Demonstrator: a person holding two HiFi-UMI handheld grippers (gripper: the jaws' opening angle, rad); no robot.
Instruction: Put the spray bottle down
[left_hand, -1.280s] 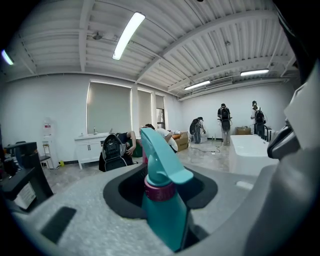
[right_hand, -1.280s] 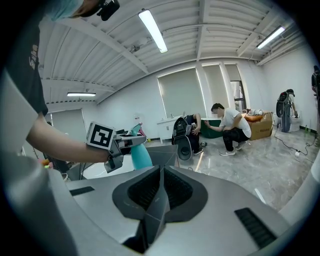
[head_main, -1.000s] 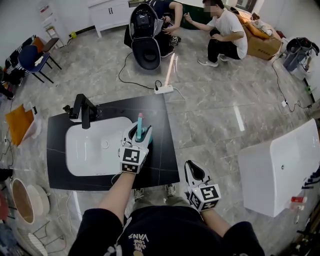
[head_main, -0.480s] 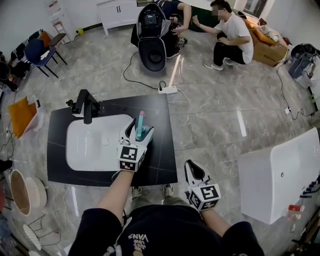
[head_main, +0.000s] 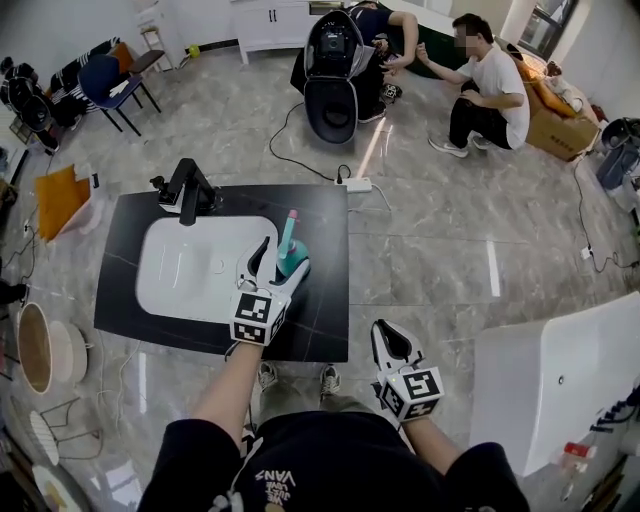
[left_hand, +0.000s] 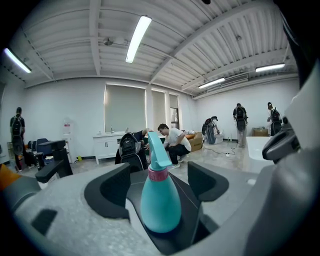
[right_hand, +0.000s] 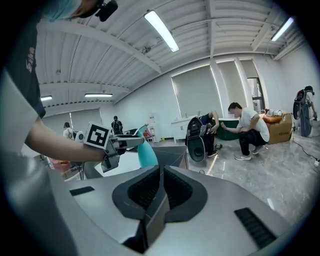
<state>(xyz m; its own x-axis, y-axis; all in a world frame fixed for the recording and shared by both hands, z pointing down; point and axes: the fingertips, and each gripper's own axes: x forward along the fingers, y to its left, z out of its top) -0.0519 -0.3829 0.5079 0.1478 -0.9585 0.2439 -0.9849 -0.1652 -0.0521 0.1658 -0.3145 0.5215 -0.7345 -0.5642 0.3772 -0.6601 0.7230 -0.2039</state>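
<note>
The teal spray bottle with a pink collar stands upright on the black counter, just right of the white sink basin. My left gripper is around it, and its jaws are opening. In the left gripper view the bottle sits in the gap between the two dark pads, with space on both sides. My right gripper hangs low in front of the counter's near right corner, shut and empty. In the right gripper view the shut gripper points toward the bottle.
A black faucet stands at the basin's far left. On the floor beyond the counter lie a power strip, a black toilet-shaped unit and two crouching people. A white fixture is at the right, chairs at far left.
My left jaws have spread apart from the bottle, which now stands by itself on the counter. The left gripper has drawn back slightly. The right gripper has stayed put.
</note>
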